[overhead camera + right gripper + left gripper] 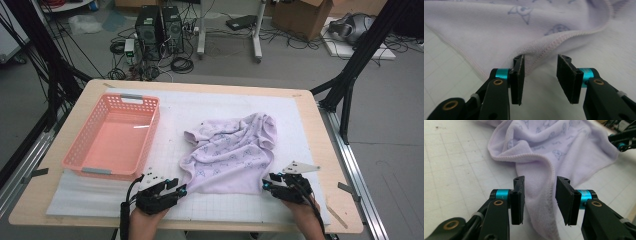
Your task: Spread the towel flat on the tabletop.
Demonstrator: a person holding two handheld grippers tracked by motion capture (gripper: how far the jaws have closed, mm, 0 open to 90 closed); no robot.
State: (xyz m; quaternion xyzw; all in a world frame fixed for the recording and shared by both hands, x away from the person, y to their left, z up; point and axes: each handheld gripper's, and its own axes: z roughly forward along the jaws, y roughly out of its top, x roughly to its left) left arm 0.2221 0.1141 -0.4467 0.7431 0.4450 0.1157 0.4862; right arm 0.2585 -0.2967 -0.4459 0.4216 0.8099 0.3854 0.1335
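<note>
Evidently the work in hand is handling the lilac towel (pixel 231 155), which lies crumpled on the white gridded mat (pixel 300 130) of the table (pixel 320 125), its near edge just ahead of both tools. The left tool (pixel 183 189) sits at the towel's near left corner; in the left gripper view its jaws stand spread with a fold of hemmed cloth (pixel 541 202) running between them, the pads not pressing on it. The right tool (pixel 265 185) is at the near right corner, and in the right gripper view its jaws are likewise spread, the stitched hem (pixel 554 46) just beyond the tips, one pad about touching the edge. Placing one tool at each near corner looks meant to let the cloth be taken by both ends and spread or folded evenly. Well off beyond the left tool stands an empty pink basket (pixel 150 131), probably where the towel should end up. Neither tool grips anything yet.
</note>
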